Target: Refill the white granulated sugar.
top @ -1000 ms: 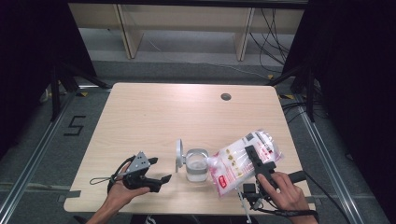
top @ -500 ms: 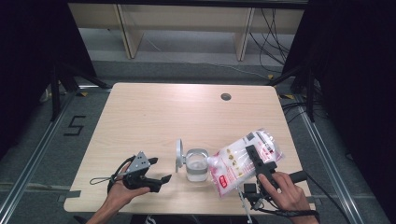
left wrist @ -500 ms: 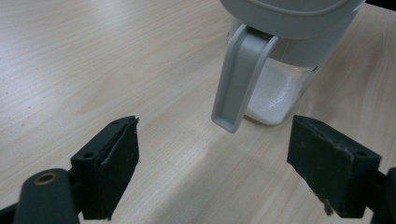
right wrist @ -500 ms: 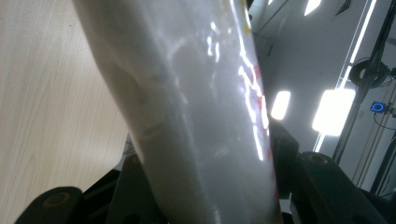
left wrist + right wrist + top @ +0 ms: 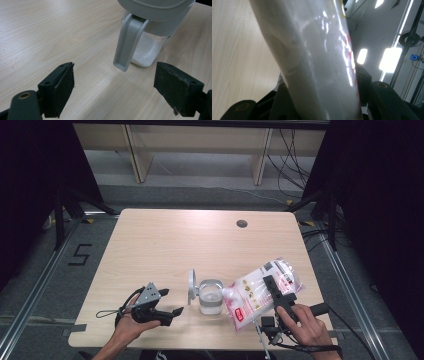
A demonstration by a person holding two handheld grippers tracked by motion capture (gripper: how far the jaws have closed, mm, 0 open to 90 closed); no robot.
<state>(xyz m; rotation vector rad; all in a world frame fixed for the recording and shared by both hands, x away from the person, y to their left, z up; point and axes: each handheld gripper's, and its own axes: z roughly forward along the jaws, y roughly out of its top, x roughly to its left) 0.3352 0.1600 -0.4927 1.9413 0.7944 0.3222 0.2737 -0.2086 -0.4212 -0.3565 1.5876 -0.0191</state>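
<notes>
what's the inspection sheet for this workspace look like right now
surface: light wooden table, round grommet hole near its far edge
job's things: clear jar with white powder, its grey lid flipped open; white refill bag tilted, spout at the jar's mouth
clutter: nothing seen
grippers: left tongs open, short of the jar; right tongs clamped on the bag
cables: one trails from each gripper; more hang behind the table
surroundings: wooden shelving beyond, dark curtains at both sides, a floor marking 5

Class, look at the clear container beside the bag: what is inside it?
A white granular layer lies at the bottom of the clear container. Its grey lid stands open. The bag's spout covers part of the opening.
</notes>
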